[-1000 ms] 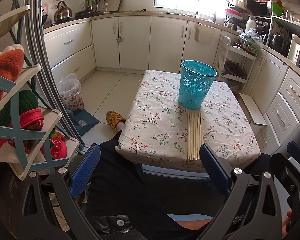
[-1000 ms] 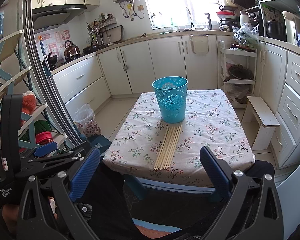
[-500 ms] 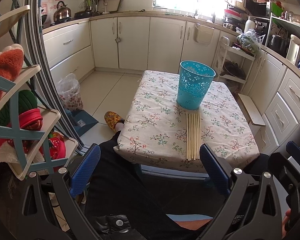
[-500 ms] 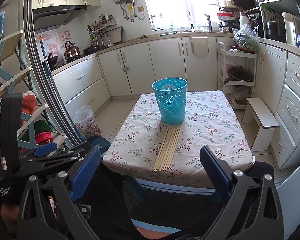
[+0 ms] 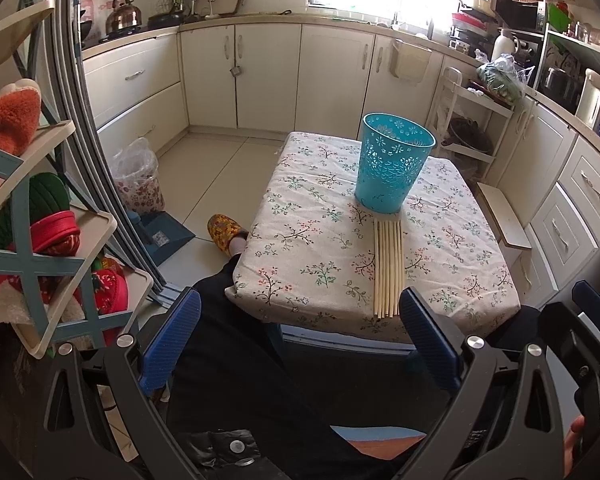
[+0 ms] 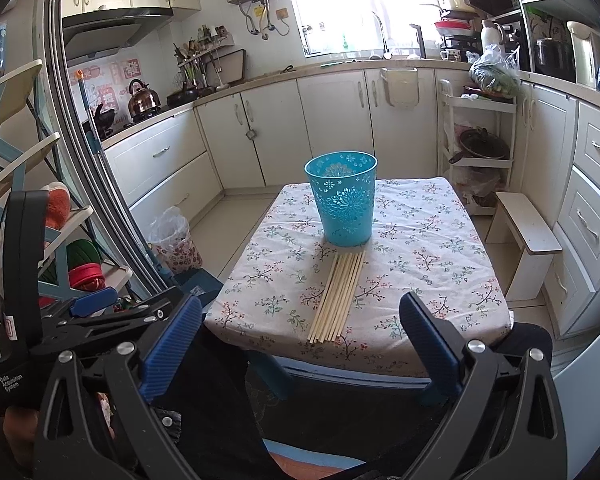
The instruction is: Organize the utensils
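Several pale wooden chopsticks (image 5: 388, 268) lie side by side on a floral tablecloth (image 5: 312, 248), their far ends at the foot of an upright, empty blue perforated basket (image 5: 392, 168). The chopsticks (image 6: 338, 296) and the basket (image 6: 344, 200) also show in the right wrist view. My left gripper (image 5: 298, 338) is open and empty, held short of the table's near edge. My right gripper (image 6: 300, 340) is open and empty too, also short of the near edge. The left gripper's body (image 6: 80, 320) shows at the left of the right wrist view.
The person's dark-clothed legs (image 5: 260, 380) sit below the grippers. A shelf rack with slippers (image 5: 40, 240) stands at the left. A small white stool (image 5: 504, 220) and cabinets (image 5: 580, 200) stand right of the table. A plastic bag (image 5: 138, 184) and a blue dustpan (image 5: 162, 236) lie on the floor.
Both views have shifted only slightly; the table sits a little closer. The grippers stay open and nothing on the table has moved.
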Demonstrator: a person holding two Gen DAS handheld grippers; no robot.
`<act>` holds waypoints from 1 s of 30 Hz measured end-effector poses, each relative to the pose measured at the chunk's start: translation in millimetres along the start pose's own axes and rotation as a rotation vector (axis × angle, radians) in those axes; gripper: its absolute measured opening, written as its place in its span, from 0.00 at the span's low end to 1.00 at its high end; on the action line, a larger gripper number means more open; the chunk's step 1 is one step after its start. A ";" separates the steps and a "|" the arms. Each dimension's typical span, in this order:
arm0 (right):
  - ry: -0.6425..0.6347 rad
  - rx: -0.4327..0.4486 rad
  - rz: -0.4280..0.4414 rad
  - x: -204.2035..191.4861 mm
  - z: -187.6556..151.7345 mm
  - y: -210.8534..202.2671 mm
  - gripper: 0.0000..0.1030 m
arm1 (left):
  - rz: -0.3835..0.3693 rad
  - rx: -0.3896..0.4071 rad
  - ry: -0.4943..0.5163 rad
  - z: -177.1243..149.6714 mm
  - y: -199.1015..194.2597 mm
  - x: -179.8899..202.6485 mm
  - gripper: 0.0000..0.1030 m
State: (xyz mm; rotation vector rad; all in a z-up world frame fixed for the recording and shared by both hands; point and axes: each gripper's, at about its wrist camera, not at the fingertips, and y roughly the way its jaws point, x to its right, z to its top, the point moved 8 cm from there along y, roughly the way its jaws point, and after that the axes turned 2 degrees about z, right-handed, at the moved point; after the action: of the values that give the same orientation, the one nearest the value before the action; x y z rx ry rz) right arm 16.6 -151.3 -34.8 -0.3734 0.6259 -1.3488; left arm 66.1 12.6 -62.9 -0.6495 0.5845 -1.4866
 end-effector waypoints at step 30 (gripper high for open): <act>-0.008 0.012 -0.004 -3.9 2.1 -4.3 0.93 | -0.008 0.013 -0.014 0.5 -6.0 -6.4 0.93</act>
State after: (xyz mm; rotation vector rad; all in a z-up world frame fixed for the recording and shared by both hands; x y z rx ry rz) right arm 14.2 -148.6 -29.9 -0.3702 0.6103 -1.3536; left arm 62.1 19.1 -58.5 -0.6526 0.5615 -1.4905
